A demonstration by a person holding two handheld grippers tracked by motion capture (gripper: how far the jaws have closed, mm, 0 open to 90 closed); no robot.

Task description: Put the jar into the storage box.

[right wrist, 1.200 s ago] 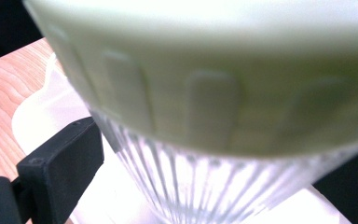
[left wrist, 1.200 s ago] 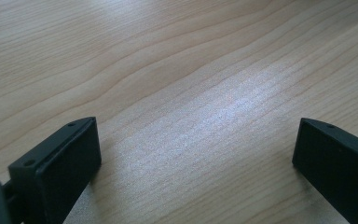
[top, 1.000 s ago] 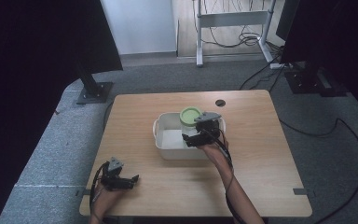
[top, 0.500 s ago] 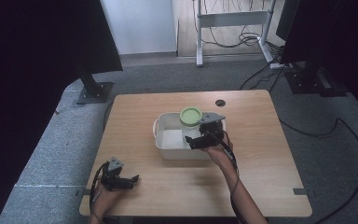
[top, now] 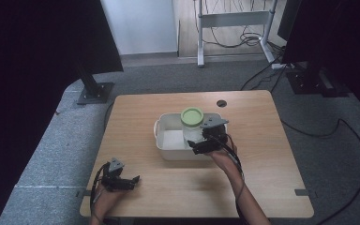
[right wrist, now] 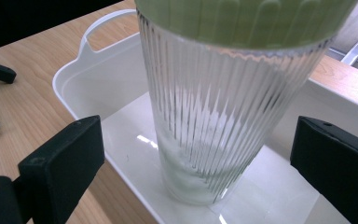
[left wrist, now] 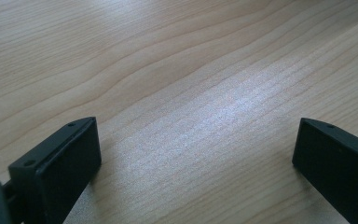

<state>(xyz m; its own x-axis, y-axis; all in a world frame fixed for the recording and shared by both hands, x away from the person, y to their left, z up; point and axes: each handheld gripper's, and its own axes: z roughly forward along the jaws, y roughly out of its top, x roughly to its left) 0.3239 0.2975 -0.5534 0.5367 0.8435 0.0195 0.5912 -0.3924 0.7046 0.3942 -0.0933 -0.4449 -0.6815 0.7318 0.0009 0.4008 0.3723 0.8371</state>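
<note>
On the wooden table [top: 262,126], a white plastic tub [top: 166,143] sits near the middle, with a handle on its left end. Inside the tub, toward its right side, a ribbed clear jar [right wrist: 200,116] stands upright on the tub floor, capped by a green lid [top: 192,115].

At the tub's near right edge, the right gripper [top: 201,146] is held by the person's right hand [top: 222,159]. Its jaws are spread wide, one on each side of the jar, and neither touches the glass (a clear gap shows on both sides in the right gripper view). The left jaw hangs above the tub's near rim; the right jaw hangs over the tub interior.

Near the table's front left corner, the left gripper [top: 130,182] rests low over bare wood, well apart from the tub. Its jaws are also spread wide, with nothing between them but the tabletop. A cable [top: 236,157] trails back along the right forearm.
</note>
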